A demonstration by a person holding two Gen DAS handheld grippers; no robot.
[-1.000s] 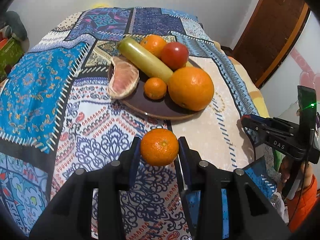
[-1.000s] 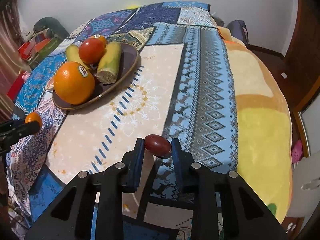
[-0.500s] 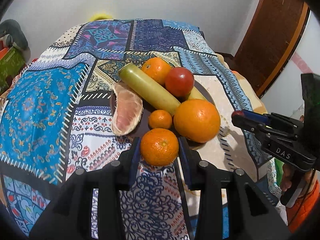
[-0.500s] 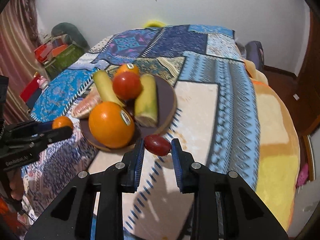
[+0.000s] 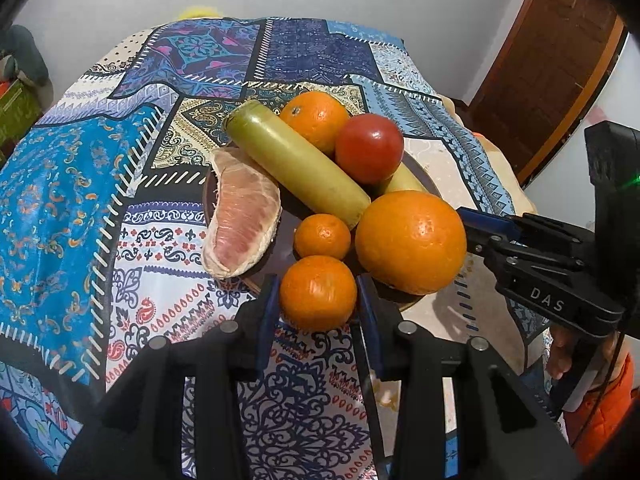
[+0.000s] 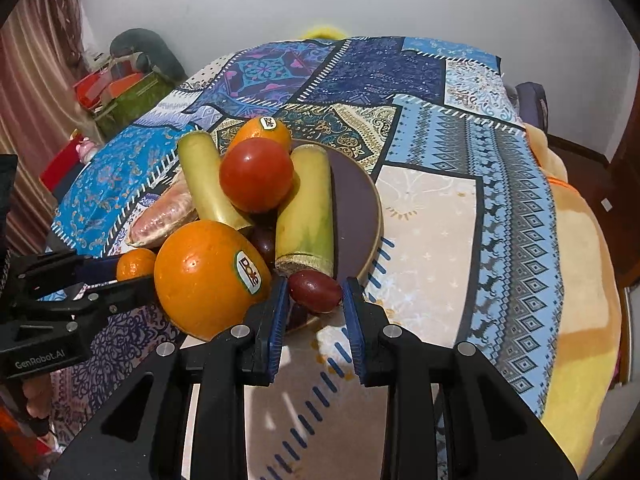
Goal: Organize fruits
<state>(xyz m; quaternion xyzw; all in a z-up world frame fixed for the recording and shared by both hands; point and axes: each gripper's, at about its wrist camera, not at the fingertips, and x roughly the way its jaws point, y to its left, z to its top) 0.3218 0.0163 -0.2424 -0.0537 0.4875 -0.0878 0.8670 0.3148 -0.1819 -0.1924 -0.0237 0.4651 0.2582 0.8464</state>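
A patchwork-quilted bed (image 5: pixel 72 184) fills the room below a white wall. At the near rim of the brown plate (image 6: pixel 356 208), the left gripper (image 5: pixel 318 300) clamps a small mandarin (image 5: pixel 318 292), round, with no long axis to speak of. The right gripper (image 6: pixel 314 300) pinches a dark red plum-like fruit (image 6: pixel 315 290), its long axis lying across the jaws. Both hover at the plate's edge, likely so each fruit can drop into a gap beside the large orange (image 5: pixel 410 242). The two green stalks (image 6: pixel 306 212) point away up the plate, propping the tomato (image 6: pixel 256 174).
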